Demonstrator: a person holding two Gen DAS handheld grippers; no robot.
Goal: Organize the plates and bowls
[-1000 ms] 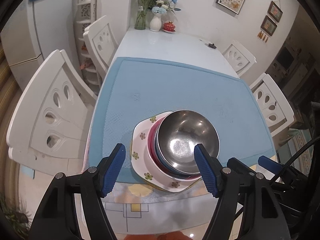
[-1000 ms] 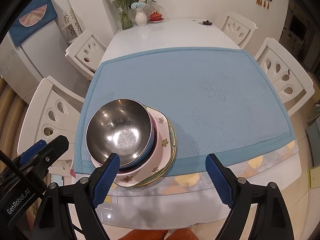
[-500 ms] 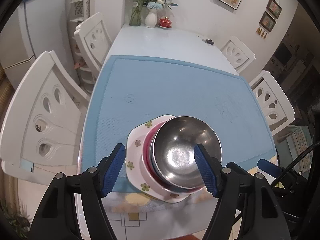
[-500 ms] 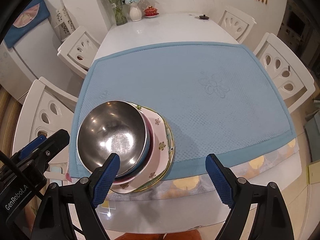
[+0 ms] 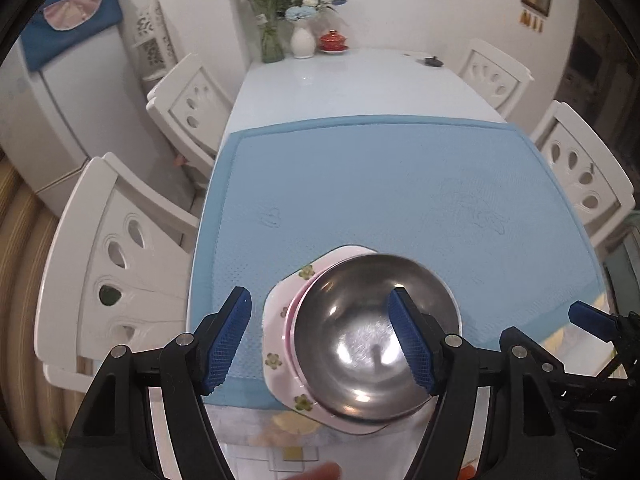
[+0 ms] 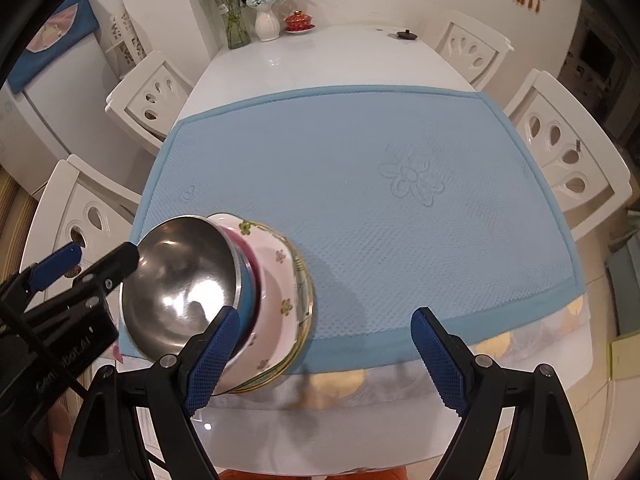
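Observation:
A steel bowl (image 5: 372, 332) tops a stack of bowls on a white floral plate (image 5: 276, 320) at the near edge of the blue mat (image 5: 380, 184). In the right wrist view the steel bowl (image 6: 180, 280) sits over blue and pink bowls, the floral plate (image 6: 280, 276) and a green-rimmed plate below. My left gripper (image 5: 324, 340) is open and hovers over the stack, its right finger above the bowl. My right gripper (image 6: 324, 360) is open and empty, just right of the stack, its left finger close to the plate edge.
White chairs (image 5: 108, 256) (image 6: 568, 152) stand along both sides of the white table (image 6: 320, 56). Flower vases (image 5: 302, 40) and a red lidded cup (image 5: 332, 40) stand at the far end. A fridge (image 5: 60, 92) is at the left.
Both grippers have come lower and nearer to the stack, which looks larger now. The left gripper has swung right. The dishes have not moved.

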